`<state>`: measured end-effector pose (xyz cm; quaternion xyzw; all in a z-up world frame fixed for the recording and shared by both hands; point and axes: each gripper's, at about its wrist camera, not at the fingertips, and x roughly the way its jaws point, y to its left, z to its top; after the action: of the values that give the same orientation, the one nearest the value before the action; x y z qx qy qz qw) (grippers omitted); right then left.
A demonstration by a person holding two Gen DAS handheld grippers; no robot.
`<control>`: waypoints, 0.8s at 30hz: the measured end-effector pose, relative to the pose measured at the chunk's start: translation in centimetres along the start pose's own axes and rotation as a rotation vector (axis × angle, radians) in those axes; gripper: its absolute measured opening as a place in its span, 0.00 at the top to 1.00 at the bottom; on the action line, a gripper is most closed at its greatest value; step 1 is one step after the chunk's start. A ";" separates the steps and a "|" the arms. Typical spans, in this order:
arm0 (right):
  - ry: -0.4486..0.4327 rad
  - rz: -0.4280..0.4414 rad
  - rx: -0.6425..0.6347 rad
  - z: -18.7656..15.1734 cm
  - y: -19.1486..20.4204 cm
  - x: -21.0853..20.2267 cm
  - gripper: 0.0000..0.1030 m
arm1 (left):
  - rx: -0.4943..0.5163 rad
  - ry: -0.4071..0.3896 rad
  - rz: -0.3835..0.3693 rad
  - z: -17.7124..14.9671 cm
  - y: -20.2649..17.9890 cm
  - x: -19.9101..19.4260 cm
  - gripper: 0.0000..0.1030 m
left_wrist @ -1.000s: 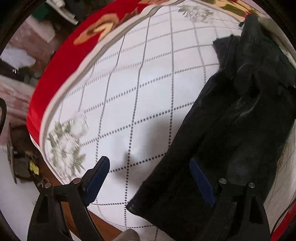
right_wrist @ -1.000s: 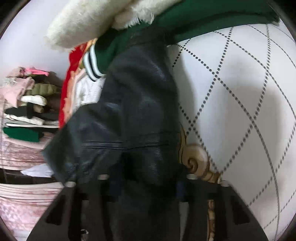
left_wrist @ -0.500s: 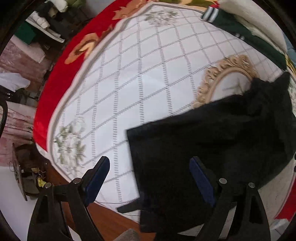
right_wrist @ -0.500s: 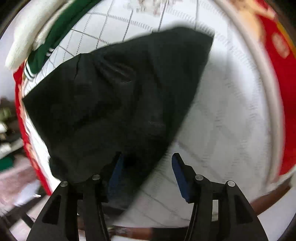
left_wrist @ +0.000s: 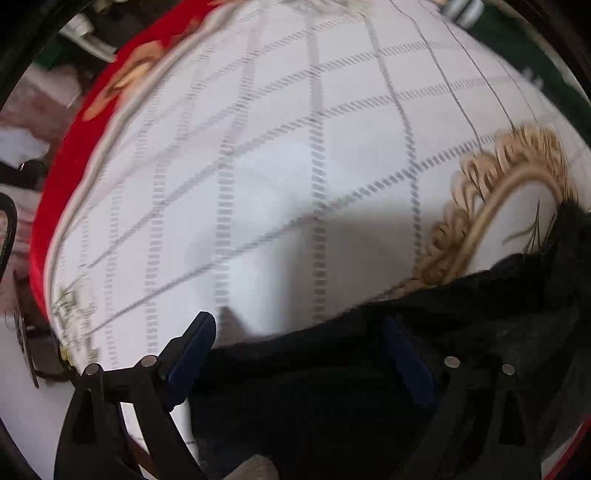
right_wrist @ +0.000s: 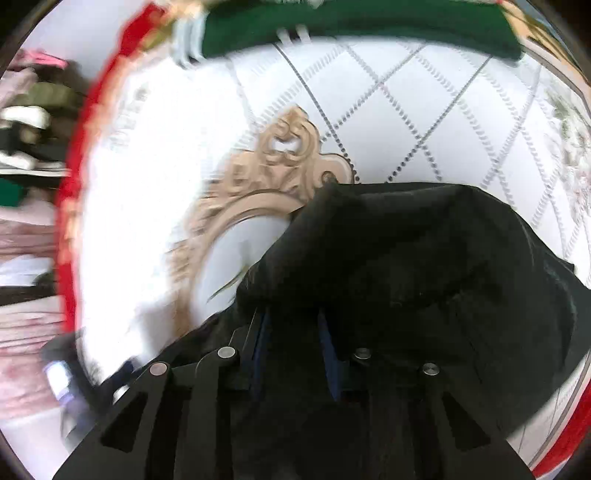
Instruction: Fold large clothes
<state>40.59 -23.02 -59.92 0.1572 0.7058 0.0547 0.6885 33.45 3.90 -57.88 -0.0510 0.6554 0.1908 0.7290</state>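
Where garment lies: diamond-patterned bedspread (left_wrist: 280, 155).

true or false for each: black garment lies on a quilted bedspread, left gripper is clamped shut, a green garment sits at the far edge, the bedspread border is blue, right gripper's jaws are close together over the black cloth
1. The black garment lies on a white quilted bedspread. True.
2. The left gripper is clamped shut. False: its jaws stand wide apart over the garment's edge.
3. A green garment sits at the bedspread's far edge. True.
4. The bedspread border is blue. False: it is red.
5. The right gripper has its jaws close together over the black cloth. True; whether the pads press on it cannot be told.
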 end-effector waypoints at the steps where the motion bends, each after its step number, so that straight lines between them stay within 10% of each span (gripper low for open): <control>1: 0.000 -0.003 0.011 0.1 -0.1 -0.1 0.73 | -0.040 -0.013 -0.029 -0.3 1.5 -1.1 0.09; 5: 0.022 0.067 0.003 -1.0 -0.8 -2.8 0.69 | -0.216 -0.049 -0.115 -2.9 8.1 -5.2 0.10; 9: 0.038 0.126 0.026 -1.9 -2.5 -5.6 0.44 | -0.362 -0.010 -0.214 -6.3 13.1 -5.7 0.10; 17: 0.006 0.092 0.023 -3.4 -3.2 -7.9 0.44 | -0.392 0.064 -0.370 -7.0 9.8 -2.6 0.12; 24: -0.002 0.081 0.032 -1.8 -2.7 -7.7 0.44 | -0.248 0.003 -0.257 -6.1 5.9 -3.4 0.85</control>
<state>38.38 -27.64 -53.29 0.1966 0.6991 0.0710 0.6838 25.44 6.64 -54.38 -0.2239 0.6162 0.1754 0.7344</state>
